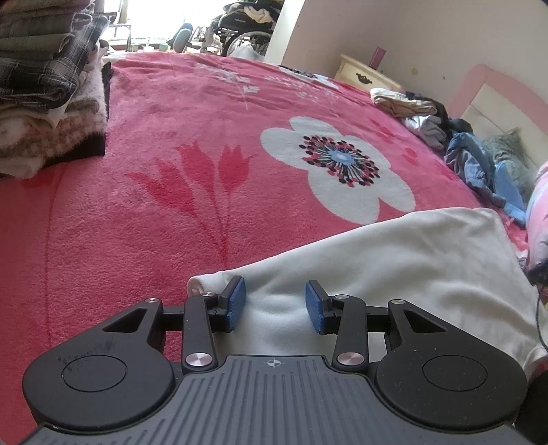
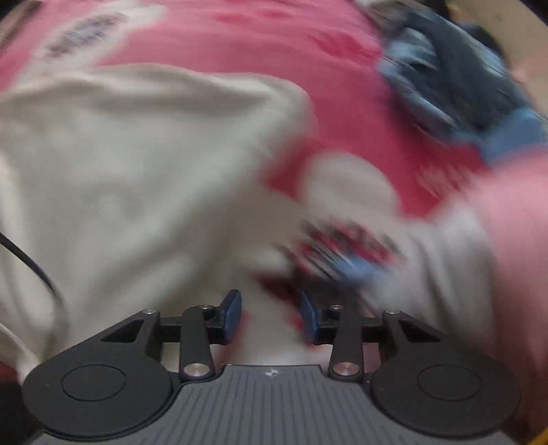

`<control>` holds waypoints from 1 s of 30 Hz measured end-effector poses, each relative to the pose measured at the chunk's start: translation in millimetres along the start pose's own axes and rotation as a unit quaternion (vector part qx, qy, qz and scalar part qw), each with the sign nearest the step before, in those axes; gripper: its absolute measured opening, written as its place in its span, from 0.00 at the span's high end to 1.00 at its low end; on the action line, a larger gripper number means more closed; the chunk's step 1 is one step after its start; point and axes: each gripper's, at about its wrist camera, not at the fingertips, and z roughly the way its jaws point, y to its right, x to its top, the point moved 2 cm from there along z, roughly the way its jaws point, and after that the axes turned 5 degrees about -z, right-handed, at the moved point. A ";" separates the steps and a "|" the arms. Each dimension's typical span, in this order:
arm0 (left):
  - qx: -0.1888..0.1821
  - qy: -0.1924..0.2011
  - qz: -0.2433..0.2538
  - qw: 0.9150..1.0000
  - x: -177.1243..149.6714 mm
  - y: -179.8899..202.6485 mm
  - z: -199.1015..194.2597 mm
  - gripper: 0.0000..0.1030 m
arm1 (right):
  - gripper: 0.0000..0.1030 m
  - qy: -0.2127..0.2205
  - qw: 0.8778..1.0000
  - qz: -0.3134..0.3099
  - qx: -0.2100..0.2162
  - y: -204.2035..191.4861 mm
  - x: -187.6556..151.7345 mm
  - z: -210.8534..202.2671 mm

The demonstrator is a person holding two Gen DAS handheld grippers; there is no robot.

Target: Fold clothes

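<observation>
A cream-white garment [image 1: 394,270] lies flat on the pink flowered blanket [image 1: 154,191] at the near right. My left gripper [image 1: 275,301] stands open over its near-left edge, the cloth lying between and under the blue pads [image 1: 236,303] without being pinched. The right wrist view is blurred by motion. There the same white garment [image 2: 120,164] fills the left half, and my right gripper [image 2: 270,313] is open just past its right edge, above the blanket's flower print [image 2: 342,239]. Nothing sits between its pads.
A tall stack of folded clothes [image 1: 44,85] stands at the far left of the bed. A heap of unfolded garments [image 1: 479,161], blue and beige, lies along the right side, also blurred as the clothes heap [image 2: 455,82]. A nightstand [image 1: 363,75] and a wheelchair [image 1: 243,30] stand beyond.
</observation>
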 end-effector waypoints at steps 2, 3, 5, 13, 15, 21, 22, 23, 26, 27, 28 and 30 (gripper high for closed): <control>0.001 -0.001 0.006 1.000 -0.1 0.7 0.5 0.62 | 0.62 0.052 0.998 0.033 0.012 3.0 0.9 -21.1; 0.002 -0.001 0.008 1.000 0.0 1.0 0.7 0.62 | 0.62 0.087 0.995 0.048 0.027 3.1 3.5 -34.0; 0.003 -0.002 0.010 1.000 0.5 1.7 0.9 0.62 | 0.62 0.147 0.985 0.059 0.062 -3.1 11.7 -55.0; 0.000 -0.001 0.012 1.000 0.2 1.1 0.0 0.62 | 0.62 0.078 0.989 -0.017 0.125 -48.7 2.0 -14.7; -0.004 -0.002 0.010 1.000 0.8 -0.5 -0.3 0.62 | 0.62 0.072 0.991 0.015 0.114 -37.3 -13.1 -22.7; -0.009 -0.004 0.007 1.000 2.1 -1.5 -2.0 0.62 | 0.62 0.110 0.991 0.023 0.078 -36.9 -11.1 -53.7; -0.009 -0.005 0.006 1.000 2.6 -1.0 -3.6 0.62 | 0.62 0.121 0.990 0.022 0.074 -38.8 -8.3 -59.0; -0.007 -0.006 0.007 1.000 3.0 0.0 -6.1 0.62 | 0.62 0.133 0.988 0.022 0.071 -40.7 -5.6 -64.4; 0.002 -0.007 0.028 1.000 1.6 6.9 -20.8 0.61 | 0.62 0.165 0.984 0.022 0.061 -43.2 4.5 -80.2; 0.005 0.000 0.037 0.999 0.6 9.2 -29.5 0.61 | 0.62 0.175 0.982 0.024 0.058 -42.1 8.6 -85.2; 0.007 0.008 0.046 0.999 -0.5 11.5 -38.8 0.61 | 0.62 0.183 0.981 0.035 0.055 -40.0 9.9 -88.5; 0.001 0.026 0.058 0.998 -1.7 16.2 -59.0 0.60 | 0.62 0.198 0.977 0.056 0.050 -35.6 12.6 -95.1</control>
